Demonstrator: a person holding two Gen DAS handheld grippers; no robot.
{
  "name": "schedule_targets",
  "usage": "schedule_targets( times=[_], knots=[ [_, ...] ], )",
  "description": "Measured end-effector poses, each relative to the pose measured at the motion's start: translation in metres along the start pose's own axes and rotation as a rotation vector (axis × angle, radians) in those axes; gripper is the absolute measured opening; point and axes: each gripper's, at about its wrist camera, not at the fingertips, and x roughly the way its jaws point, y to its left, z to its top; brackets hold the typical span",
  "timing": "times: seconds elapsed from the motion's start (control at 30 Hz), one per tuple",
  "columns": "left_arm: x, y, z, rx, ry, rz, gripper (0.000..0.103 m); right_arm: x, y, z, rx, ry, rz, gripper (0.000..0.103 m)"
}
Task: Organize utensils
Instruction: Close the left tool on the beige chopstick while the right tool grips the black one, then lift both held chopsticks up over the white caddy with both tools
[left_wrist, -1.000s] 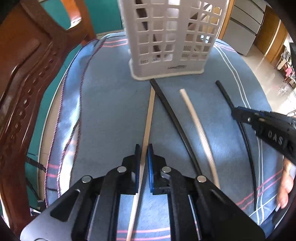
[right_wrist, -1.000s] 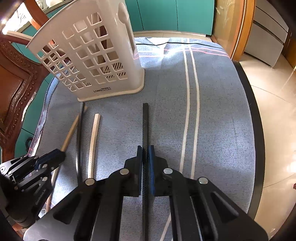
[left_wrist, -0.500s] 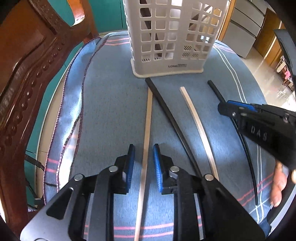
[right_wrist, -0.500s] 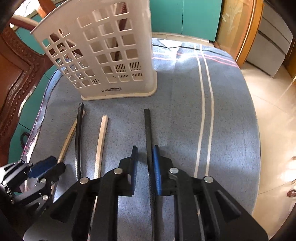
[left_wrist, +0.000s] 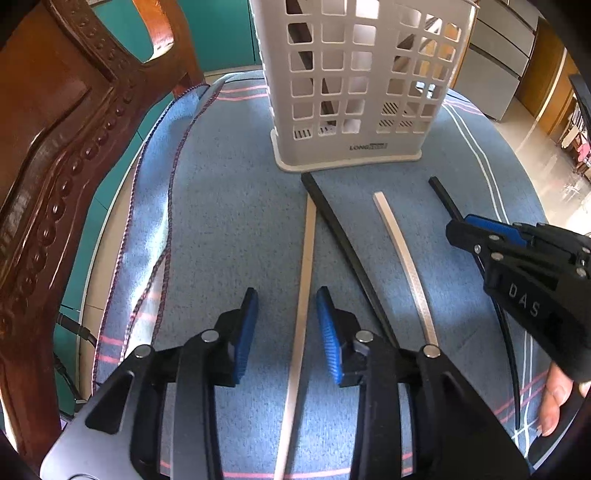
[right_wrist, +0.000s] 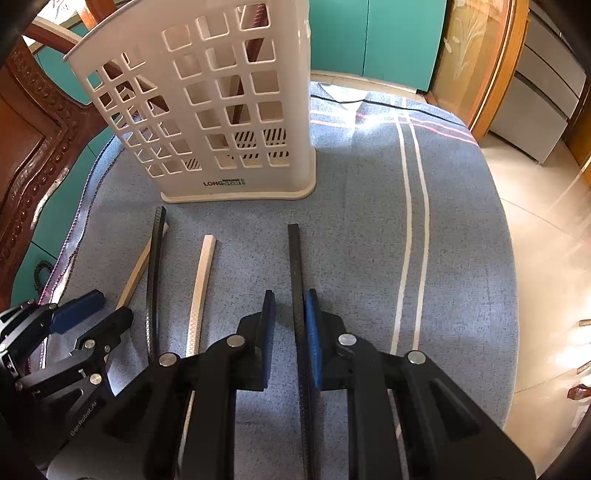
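My left gripper (left_wrist: 286, 328) is opening around the wooden chopstick (left_wrist: 304, 280), not pressing it. My right gripper (right_wrist: 290, 332) stands loose around the black chopstick (right_wrist: 295, 273). I should centre each stick before closing.

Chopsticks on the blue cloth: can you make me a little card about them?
holder: white slotted utensil holder, upright
cloth: blue cloth, striped
lying loose: tan chopstick, black chopstick, white chopstick, second black chopstick
left tongs: opening, tan chopstick between, not squeezed
right tongs: slightly open around second black chopstick

blue striped cloth (right_wrist: 461, 258) on table | carved wooden chair (left_wrist: 55, 166) left | teal cabinets (right_wrist: 388, 37) behind
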Motion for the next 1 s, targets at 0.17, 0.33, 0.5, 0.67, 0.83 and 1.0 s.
schedule_targets(
  times=[0.17,0.33,0.5,0.67,0.83,1.0],
  knots=[
    [0.010,0.002,0.014,-0.010,-0.009,0.021,0.037,0.002,0.004,0.000,-0.046,-0.017,-0.046,0.017],
    [0.013,-0.002,0.025,-0.013,-0.004,0.051,0.037,0.004,0.009,-0.001,-0.070,-0.021,-0.058,0.017],
    [0.014,-0.008,0.031,-0.002,-0.009,0.072,0.037,0.004,0.009,-0.003,-0.081,-0.023,-0.052,0.017],
    [0.017,-0.017,0.030,0.003,-0.011,0.017,0.015,0.003,0.008,-0.002,-0.074,-0.017,-0.020,0.007],
    [0.019,-0.027,0.028,0.006,-0.024,0.013,0.007,0.000,0.002,0.000,-0.044,-0.024,0.019,0.007],
    [0.000,-0.025,0.025,-0.012,-0.069,0.001,0.007,-0.028,-0.007,0.007,-0.020,-0.108,0.045,0.007]
  ],
)
